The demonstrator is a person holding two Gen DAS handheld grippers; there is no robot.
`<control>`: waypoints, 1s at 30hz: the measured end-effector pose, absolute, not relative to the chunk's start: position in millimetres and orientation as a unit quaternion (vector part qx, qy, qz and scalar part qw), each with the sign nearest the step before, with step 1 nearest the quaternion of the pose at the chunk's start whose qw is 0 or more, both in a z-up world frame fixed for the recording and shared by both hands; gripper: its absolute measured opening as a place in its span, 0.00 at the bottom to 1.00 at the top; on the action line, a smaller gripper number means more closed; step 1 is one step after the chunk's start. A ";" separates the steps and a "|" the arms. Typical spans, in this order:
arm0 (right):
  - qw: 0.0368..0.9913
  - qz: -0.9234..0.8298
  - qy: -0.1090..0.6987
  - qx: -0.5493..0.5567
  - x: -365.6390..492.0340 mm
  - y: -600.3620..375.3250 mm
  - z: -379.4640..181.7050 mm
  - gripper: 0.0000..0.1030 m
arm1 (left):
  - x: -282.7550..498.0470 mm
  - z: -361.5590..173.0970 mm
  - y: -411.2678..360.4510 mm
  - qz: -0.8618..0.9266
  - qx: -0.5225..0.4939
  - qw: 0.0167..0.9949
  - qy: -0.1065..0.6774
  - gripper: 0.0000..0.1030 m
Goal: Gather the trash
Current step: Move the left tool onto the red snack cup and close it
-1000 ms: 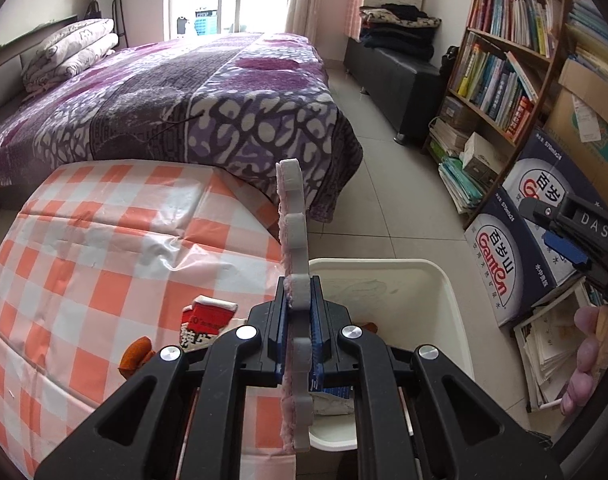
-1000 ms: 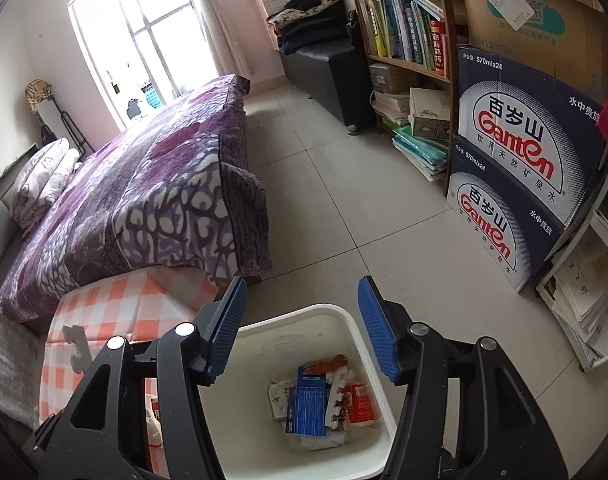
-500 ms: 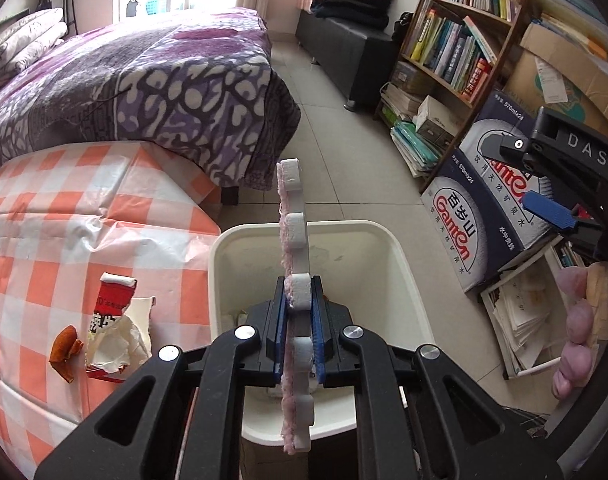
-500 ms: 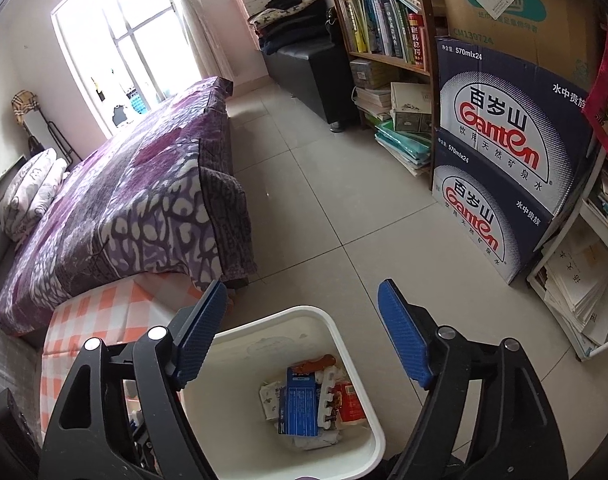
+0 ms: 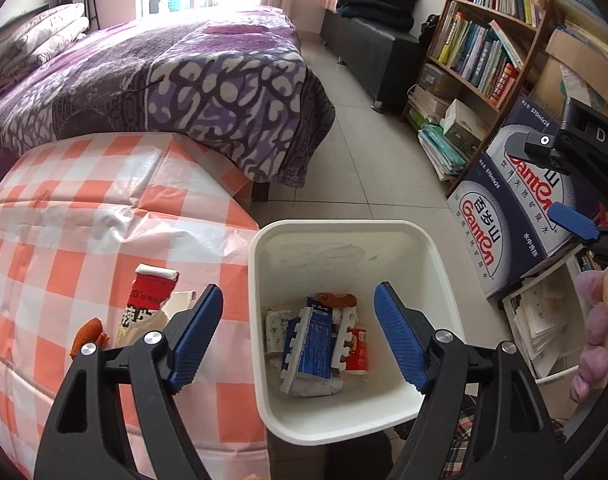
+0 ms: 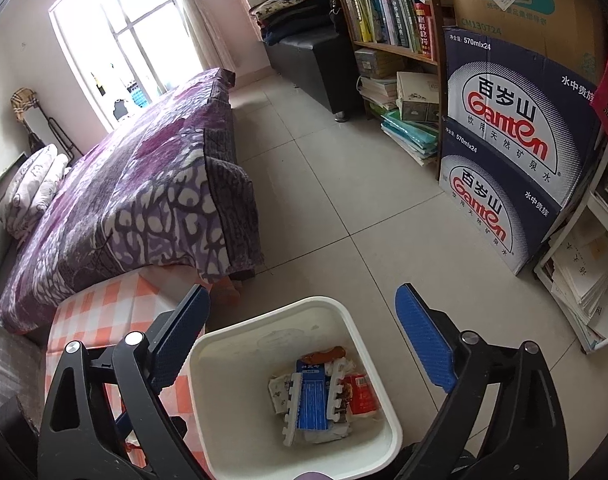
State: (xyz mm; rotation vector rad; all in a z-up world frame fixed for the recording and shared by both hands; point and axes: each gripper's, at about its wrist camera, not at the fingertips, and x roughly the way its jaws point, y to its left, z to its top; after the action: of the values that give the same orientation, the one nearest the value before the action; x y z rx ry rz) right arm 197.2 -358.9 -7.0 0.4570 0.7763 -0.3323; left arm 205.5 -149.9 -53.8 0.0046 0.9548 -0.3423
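A checked surface (image 5: 103,208) stands beside the bed (image 5: 163,72). Both claws have just opened wide, empty; the left claw's (image 5: 297,336) foam strip (image 5: 293,344) now lies in the bin (image 5: 344,228).

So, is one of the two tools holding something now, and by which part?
Nothing is held. The left tool has just opened and stands empty above the white bin; the right tool, also opening, is empty too.

Left tongs (image 5: 297,334), right tongs (image 6: 304,336), black triangular arms, silver screws, ribbed blue pads (image 5: 195,340)
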 end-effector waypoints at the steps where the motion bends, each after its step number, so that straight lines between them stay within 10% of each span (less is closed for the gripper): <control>1: 0.885 -0.159 0.377 0.220 198.6 -356.5 -8.1 0.89 | 205.9 -54.1 -145.9 -0.158 0.005 0.875 0.458 0.74; 19: 0.862 -0.112 0.452 0.198 227.1 -299.6 -36.2 0.92 | 242.7 -115.4 -66.0 -0.081 0.021 0.831 0.549 0.73; 23: 0.860 -0.107 0.460 0.193 231.5 -290.1 -38.8 0.92 | 241.2 -122.6 -65.8 -0.079 0.034 0.832 0.549 0.48; 30: 0.860 -0.096 0.468 0.180 239.2 -263.2 -41.7 0.92 | 241.1 -105.4 -27.6 -0.081 -0.030 0.844 0.529 0.39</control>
State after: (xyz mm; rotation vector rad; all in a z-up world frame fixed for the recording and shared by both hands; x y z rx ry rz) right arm 239.2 -263.2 -41.7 0.3780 0.9827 -0.2007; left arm 241.1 -27.6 -105.4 -0.0637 1.1174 -0.1716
